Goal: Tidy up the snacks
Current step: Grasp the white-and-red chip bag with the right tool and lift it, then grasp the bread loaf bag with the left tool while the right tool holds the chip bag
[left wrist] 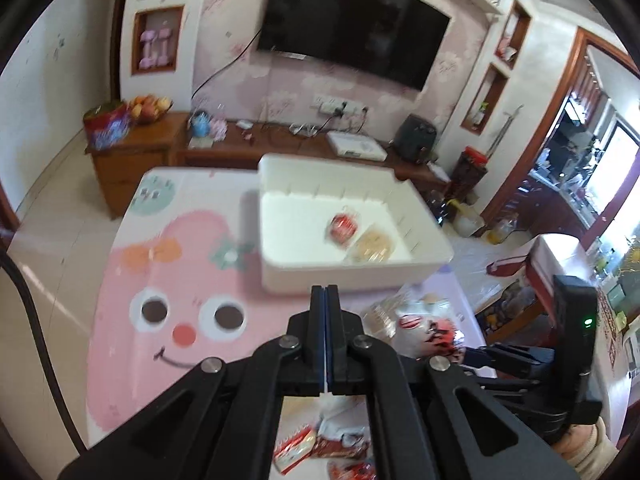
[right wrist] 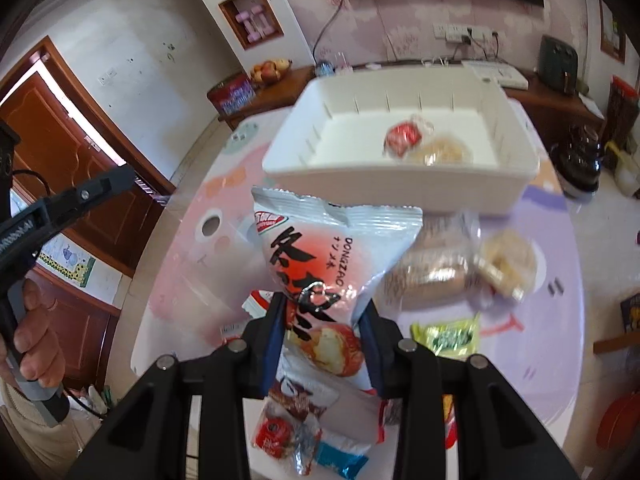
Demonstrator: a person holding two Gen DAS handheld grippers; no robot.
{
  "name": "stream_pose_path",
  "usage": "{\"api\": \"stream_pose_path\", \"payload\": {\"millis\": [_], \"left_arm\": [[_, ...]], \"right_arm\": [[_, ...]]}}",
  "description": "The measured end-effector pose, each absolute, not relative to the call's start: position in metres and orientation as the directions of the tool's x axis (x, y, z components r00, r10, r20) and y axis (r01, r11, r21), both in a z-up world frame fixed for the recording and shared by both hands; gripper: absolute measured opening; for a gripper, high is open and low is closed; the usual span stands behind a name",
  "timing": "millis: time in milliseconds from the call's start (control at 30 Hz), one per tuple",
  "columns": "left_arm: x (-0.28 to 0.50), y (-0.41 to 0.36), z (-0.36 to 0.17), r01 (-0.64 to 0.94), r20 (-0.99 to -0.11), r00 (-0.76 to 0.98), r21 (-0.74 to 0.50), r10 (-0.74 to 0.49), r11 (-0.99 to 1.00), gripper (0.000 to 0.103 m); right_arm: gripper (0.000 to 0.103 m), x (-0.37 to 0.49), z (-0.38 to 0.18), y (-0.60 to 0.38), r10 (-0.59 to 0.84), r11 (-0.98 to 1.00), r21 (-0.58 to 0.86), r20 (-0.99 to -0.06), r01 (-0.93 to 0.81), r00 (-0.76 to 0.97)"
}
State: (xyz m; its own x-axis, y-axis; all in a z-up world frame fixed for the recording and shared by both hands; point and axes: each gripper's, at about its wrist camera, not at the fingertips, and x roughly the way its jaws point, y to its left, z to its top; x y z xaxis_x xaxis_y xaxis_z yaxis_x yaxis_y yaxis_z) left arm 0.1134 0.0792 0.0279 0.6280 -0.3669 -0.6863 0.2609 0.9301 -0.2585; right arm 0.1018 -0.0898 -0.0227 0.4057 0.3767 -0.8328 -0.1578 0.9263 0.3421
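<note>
A white bin [left wrist: 344, 272] [right wrist: 400, 184] stands on the cartoon-print table and holds a red-wrapped snack [left wrist: 343, 226] [right wrist: 402, 138] and a tan pastry pack [left wrist: 372, 249] [right wrist: 442, 154]. My right gripper [right wrist: 322, 320] is shut on a white and red snack bag [right wrist: 320, 256], lifted above the table in front of the bin; the bag also shows in the left wrist view [left wrist: 430, 330]. My left gripper [left wrist: 326, 292] is shut and empty, just short of the bin's near wall.
Loose snacks lie on the table: clear-wrapped pastries [right wrist: 476, 268], a green packet [right wrist: 446, 336], red and blue packs [right wrist: 304, 440]. A wooden TV cabinet [left wrist: 136, 152] with a fruit bowl and red tin stands behind the table.
</note>
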Motion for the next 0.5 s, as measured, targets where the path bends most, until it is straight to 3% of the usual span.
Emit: {"api": "stream_pose_path", "payload": {"millis": [133, 300, 333, 367, 400, 433, 467, 500], "left_arm": [[0.121, 0.065, 0.052, 0.292, -0.667, 0.648, -0.229, -0.368, 0.929, 0.0], [0.13, 0.045, 0.033, 0.352, -0.744, 0.558, -0.188, -0.367, 0.917, 0.004], [0.133, 0.045, 0.021, 0.352, -0.764, 0.538, -0.181, -0.356, 0.919, 0.013], [0.136, 0.044, 0.012, 0.358, -0.779, 0.519, -0.176, -0.352, 0.917, 0.03], [0.137, 0.044, 0.005, 0.365, -0.788, 0.505, -0.175, -0.352, 0.914, 0.041], [0.141, 0.044, -0.008, 0.386, -0.808, 0.471, -0.173, -0.355, 0.906, 0.068], [0.143, 0.044, -0.017, 0.408, -0.816, 0.449, -0.174, -0.363, 0.896, 0.088], [0.145, 0.045, -0.025, 0.435, -0.82, 0.432, -0.175, -0.375, 0.883, 0.092]], "right_arm": [[0.035, 0.112, -0.01, -0.092, 0.358, 0.934, 0.315, -0.827, -0.17, 0.434], [0.035, 0.114, -0.019, -0.097, 0.353, 0.936, 0.317, -0.838, -0.155, 0.416], [0.035, 0.114, -0.023, -0.098, 0.352, 0.936, 0.318, -0.843, -0.15, 0.407], [0.035, 0.112, -0.025, -0.099, 0.352, 0.936, 0.32, -0.846, -0.147, 0.401], [0.035, 0.111, -0.029, -0.1, 0.352, 0.936, 0.322, -0.85, -0.143, 0.393], [0.035, 0.111, -0.032, -0.101, 0.352, 0.936, 0.323, -0.853, -0.139, 0.385], [0.035, 0.11, -0.034, -0.102, 0.35, 0.937, 0.323, -0.856, -0.135, 0.38], [0.035, 0.109, -0.036, -0.102, 0.348, 0.937, 0.322, -0.859, -0.132, 0.376]]}}
